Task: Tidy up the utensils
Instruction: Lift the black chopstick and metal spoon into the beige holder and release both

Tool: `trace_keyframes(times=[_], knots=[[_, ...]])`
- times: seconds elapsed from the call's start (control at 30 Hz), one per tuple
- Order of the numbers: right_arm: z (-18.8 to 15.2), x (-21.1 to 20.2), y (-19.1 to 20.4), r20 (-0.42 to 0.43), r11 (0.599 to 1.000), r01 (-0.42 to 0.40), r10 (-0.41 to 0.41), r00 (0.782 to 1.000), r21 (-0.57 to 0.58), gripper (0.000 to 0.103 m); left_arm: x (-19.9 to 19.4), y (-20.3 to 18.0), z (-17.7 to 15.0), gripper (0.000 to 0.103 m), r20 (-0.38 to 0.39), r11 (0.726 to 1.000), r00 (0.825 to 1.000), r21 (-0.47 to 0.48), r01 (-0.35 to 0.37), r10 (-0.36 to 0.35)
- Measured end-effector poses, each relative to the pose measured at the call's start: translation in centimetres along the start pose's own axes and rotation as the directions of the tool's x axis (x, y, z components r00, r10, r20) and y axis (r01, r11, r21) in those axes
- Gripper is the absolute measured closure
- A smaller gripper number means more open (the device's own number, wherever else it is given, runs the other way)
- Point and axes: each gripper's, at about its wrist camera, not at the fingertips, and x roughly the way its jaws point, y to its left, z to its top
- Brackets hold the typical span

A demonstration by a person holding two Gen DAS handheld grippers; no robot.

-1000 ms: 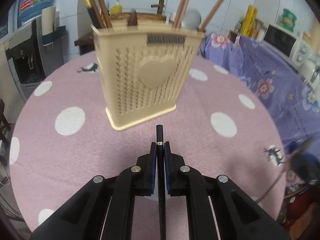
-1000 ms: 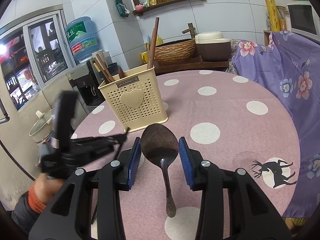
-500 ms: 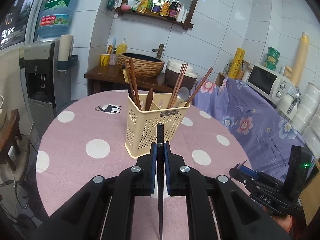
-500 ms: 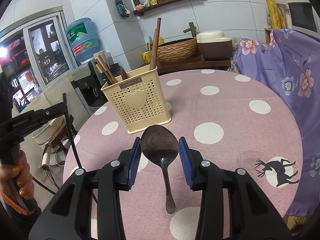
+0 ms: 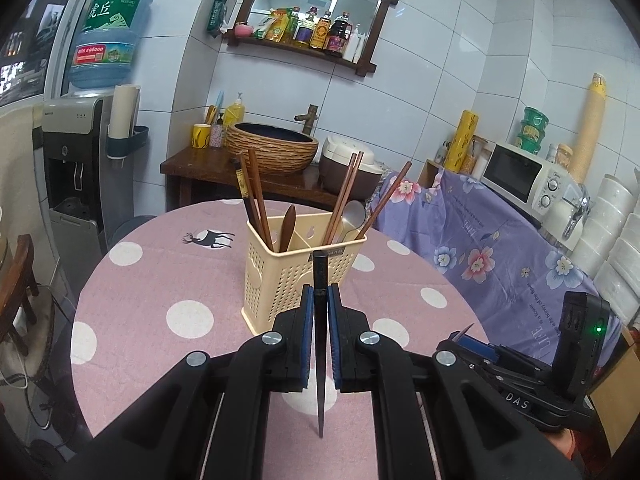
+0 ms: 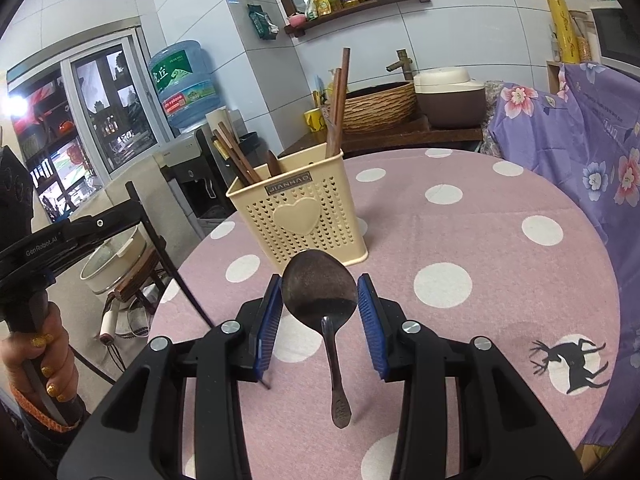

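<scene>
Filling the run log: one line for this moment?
left tool: shut on chopstick | right tool: shut on spoon | holder: ahead

Readable text: four items, some partial

Holder (image 6: 304, 216) carries a plate reading "JIANHAO". Left gripper (image 6: 44, 248) arm is marked "GenRobot.AI"; right gripper (image 5: 516, 394) body is marked "DAS". Water bottle (image 5: 110, 36) bears large Chinese characters, "虎丘" as far as I can read; its red label strip is too small to read. Purple cloth (image 5: 532, 300) shows inverted print, partly "LIFE".
</scene>
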Motion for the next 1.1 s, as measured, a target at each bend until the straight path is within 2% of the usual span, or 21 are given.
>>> trace_keyframes(times=[0.17, 0.27, 0.5, 0.6, 0.67, 0.77, 0.87, 1.1], knots=[[2.8, 1.0, 0.9, 0.032, 0.999, -0.026, 0.027, 0.999, -0.032, 0.064, 0.6, -0.1, 1.9, 0.095, 0.017, 1.0, 1.0, 0.004, 0.017, -0.017], [5.4, 1.7, 1.7, 0.048, 0.998, -0.037, 0.039, 0.998, -0.054, 0.064, 0.5, -0.9, 4.2, 0.095, 0.043, 0.999, 0.998, 0.025, 0.033, -0.034], [15.1, 2.5, 4.1, 0.126, 0.993, -0.093, 0.102, 0.987, -0.076, 0.064, 0.2, -2.9, 12.2, 0.095, 0.118, 0.996, 0.991, 0.073, 0.056, -0.064], [18.6, 2.9, 5.4, 0.161, 0.991, -0.106, 0.119, 0.98, -0.084, 0.064, 0.0, -3.3, 15.1, 0.095, 0.156, 0.996, 0.987, 0.087, 0.035, -0.048], [20.2, 3.6, 6.1, 0.194, 0.991, -0.08, 0.1, 0.976, -0.104, 0.064, 0.3, -3.3, 16.5, 0.095, 0.175, 0.996, 0.984, 0.086, 0.013, -0.028], [20.9, 5.1, 6.4, 0.216, 0.992, -0.053, 0.077, 0.973, -0.115, 0.064, 1.2, -2.8, 17.2, 0.095, 0.195, 0.995, 0.981, 0.092, -0.035, 0.017], [20.2, 7.7, 5.8, 0.201, 0.994, -0.023, 0.044, 0.979, -0.108, 0.064, 2.7, -1.7, 16.6, 0.095, 0.194, 0.994, 0.979, 0.08, -0.074, 0.058], [15.8, 12.5, 4.1, 0.149, 0.995, 0.036, -0.021, 0.989, -0.095, 0.064, 6.8, -0.1, 12.6, 0.095, 0.112, 0.991, 0.989, 0.077, -0.108, 0.099]])
